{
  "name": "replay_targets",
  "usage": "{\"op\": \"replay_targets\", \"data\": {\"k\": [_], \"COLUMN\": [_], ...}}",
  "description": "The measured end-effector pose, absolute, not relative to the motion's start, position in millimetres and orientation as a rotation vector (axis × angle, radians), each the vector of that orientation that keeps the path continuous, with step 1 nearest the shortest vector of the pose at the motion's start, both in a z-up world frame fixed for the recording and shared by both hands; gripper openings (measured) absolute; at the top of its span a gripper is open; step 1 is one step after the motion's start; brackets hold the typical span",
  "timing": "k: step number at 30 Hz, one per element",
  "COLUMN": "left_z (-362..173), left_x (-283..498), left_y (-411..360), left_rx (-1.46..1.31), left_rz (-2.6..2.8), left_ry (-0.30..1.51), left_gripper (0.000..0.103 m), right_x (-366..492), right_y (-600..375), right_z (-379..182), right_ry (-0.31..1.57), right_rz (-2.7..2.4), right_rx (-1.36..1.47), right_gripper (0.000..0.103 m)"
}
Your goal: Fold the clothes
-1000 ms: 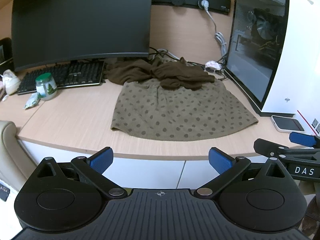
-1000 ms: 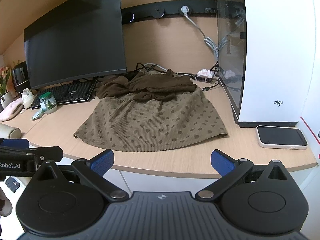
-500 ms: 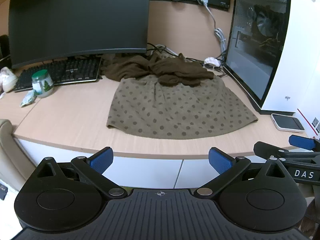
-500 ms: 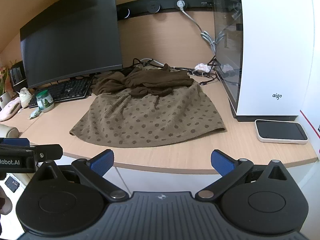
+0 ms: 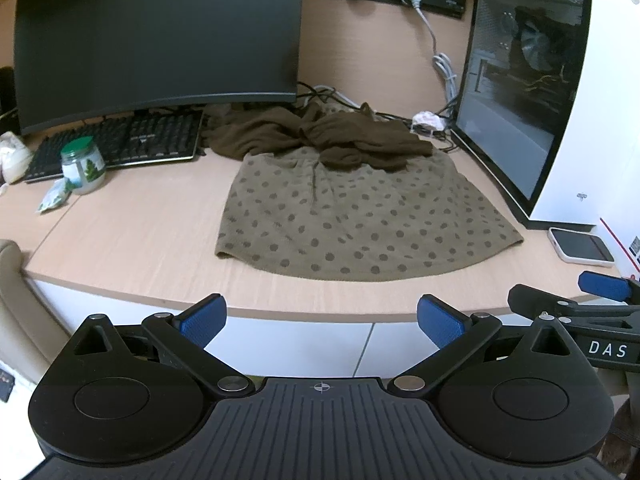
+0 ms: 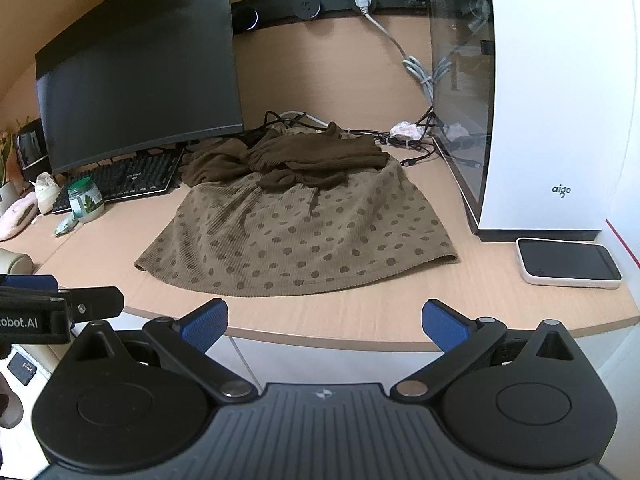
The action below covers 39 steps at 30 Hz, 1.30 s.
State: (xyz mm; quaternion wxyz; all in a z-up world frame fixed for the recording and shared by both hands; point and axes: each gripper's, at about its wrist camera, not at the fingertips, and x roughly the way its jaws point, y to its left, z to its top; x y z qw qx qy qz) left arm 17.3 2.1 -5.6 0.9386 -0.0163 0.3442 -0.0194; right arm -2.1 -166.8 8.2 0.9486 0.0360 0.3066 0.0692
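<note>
Left wrist view: the left claw (image 5: 320, 316) hangs in front of the curved front edge of a light wood desk (image 5: 132, 232), its blue-padded fingers (image 5: 202, 314) spread wide with nothing between them. An olive dress with dark dots (image 5: 356, 216) lies flat on the desk, skirt hem towards the front edge with a strip of bare wood between hem and edge. Its dark brown top part (image 5: 320, 136) is bunched at the back, near the cables (image 5: 440, 68) by the wall.

To the left of the dress there is open desk surface, then a glass jar with a green lid (image 5: 83, 164) and a black keyboard (image 5: 116, 146) under a dark monitor (image 5: 156, 36). To the right, a white computer case (image 5: 600, 92) stands close to the skirt's side edge, and a phone (image 5: 582, 246) lies in front of the case, near the desk's front edge.

Right wrist view: the right claw (image 6: 325, 322) is also held before the desk edge, fingers (image 6: 444, 326) wide apart and empty. The hem's right corner (image 6: 450, 258) lies near the case base, apart from the phone (image 6: 568, 263). The other claw's tip shows at the left border (image 6: 60, 304), beside the desk edge.
</note>
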Motion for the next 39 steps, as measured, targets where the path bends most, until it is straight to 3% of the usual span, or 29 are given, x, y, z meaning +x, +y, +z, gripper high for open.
{"op": "replay_targets", "data": {"k": [14, 31, 39], "left_z": [-20.0, -3.4, -27.0], "left_x": [55.4, 193.4, 248.3], "left_y": [30.1, 105.7, 112.0], "left_rx": [-0.042, -0.059, -0.190], "left_rz": [-0.091, -0.334, -0.484], "left_ry": [0.739, 0.827, 0.903], "left_gripper": [0.103, 0.103, 0.103], "right_x": [30.5, 107.1, 143.0], "right_y": [-143.6, -89.3, -94.3], "right_z": [2.7, 11.5, 2.0], "right_ry": [0.664, 0.781, 0.868], "right_rz": [0.065, -0.203, -0.212], "right_rx": [0.070, 0.161, 0.186], "right_gripper": [0.103, 0.103, 0.103]}}
